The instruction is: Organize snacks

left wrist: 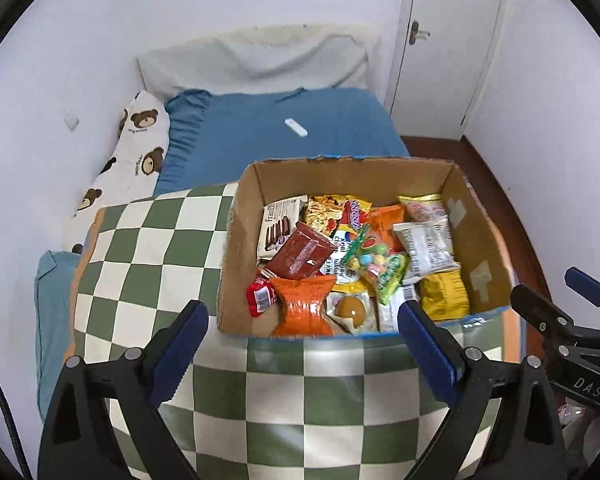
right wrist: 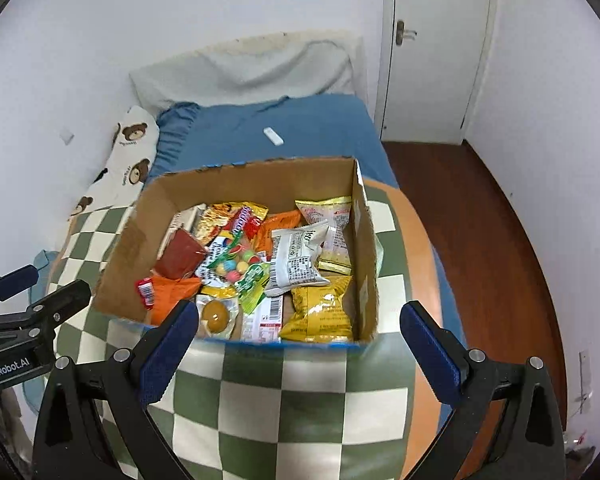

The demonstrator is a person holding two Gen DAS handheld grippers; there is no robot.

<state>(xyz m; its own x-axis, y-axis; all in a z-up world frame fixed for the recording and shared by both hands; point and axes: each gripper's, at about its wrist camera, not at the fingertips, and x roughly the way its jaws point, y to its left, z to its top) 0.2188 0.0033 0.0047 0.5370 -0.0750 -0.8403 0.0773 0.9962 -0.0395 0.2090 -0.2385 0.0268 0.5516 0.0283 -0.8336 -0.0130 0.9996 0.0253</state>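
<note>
- The left gripper and right gripper both hang with jaws released and empty, low in each frame, just short of the box.
- The snacks lie heaped inside the box, centre frame, on the checkered blanket over the bed.
- Risk: overlapping slick packets may slip, or two lift together.
- Risk: the soft bedding could let the box tip if its wall is pushed.

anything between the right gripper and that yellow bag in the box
Only the box's near wall. The yellow bag lies just behind it in the near right corner, with nothing on top of it. The right gripper is open and empty, above the checkered blanket, so it would need to go in over the wall.
</note>
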